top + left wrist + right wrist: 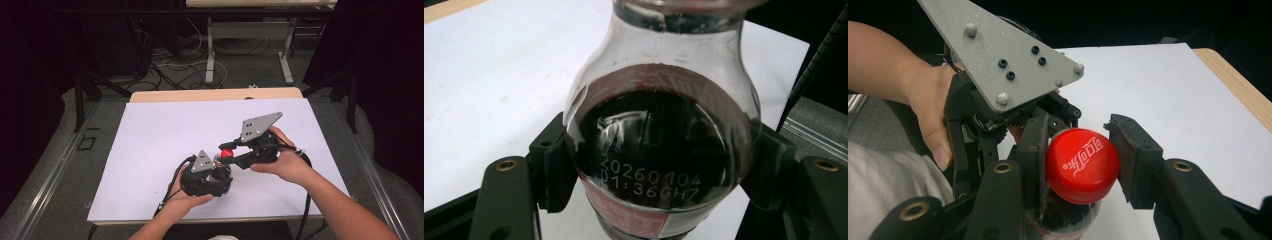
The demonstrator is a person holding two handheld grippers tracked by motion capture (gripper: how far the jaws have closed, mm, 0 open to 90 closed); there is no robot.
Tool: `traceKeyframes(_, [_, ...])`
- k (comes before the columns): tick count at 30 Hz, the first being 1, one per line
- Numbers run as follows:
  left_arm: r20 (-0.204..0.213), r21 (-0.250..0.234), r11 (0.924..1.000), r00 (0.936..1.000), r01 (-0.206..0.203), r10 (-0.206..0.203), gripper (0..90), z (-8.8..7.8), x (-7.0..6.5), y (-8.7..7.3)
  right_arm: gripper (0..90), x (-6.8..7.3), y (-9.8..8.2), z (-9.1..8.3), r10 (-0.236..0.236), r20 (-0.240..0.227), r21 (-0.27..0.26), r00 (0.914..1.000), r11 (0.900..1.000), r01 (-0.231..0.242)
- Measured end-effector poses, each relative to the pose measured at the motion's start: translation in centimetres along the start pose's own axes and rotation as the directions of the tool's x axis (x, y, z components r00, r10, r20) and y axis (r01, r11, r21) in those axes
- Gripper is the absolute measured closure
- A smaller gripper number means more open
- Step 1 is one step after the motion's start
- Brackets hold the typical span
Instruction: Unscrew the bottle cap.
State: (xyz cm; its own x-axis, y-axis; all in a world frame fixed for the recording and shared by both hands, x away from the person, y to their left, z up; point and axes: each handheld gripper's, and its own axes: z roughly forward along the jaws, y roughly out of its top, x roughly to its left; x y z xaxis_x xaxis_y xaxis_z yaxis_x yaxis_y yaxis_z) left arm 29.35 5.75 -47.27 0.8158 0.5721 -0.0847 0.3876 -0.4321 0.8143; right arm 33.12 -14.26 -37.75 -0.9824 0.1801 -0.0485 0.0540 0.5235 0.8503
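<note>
A: Where's the bottle (223, 167)?

B: Held off the desk (150, 130) near its front edge, about 6 o'clock from the middle of the white sheet. The left gripper (212, 175) has its jaws clenched on the glassy body; in the left gripper view both pads press the bulge (659, 145). The right gripper (231, 152) has its jaws clamped on the red cap (1082, 164), coming in from 2 o'clock.

A: What could go wrong?

B: I'd judge the smooth, rounded body may spin in the left pads if the cap resists a twist. The cola is dark and likely fizzy, so a sudden release might spray. A slipping cap grip could scrape the ribs.

A: Anything in the way?

B: Nothing on the sheet. The cables (172, 182) trail toward 6 o'clock, near the person's wrists.
</note>
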Motion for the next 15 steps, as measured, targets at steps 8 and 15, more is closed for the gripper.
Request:
traceKeyframes(8, [-0.018,-0.014,0.9997,0.9996,0.019,-0.019,29.9,-0.3,0.8,0.1,60.8,-0.1,-0.3,-0.4,0.019,0.018,0.019,0.9997,1.0,-0.02])
traceKeyframes(15, [-0.028,-0.022,0.999,0.9989,0.038,-0.039,29.9,-0.7,1.5,0.3,60.9,-0.1,-0.7,-0.6,0.033,0.054,0.046,0.998,0.998,-0.035])
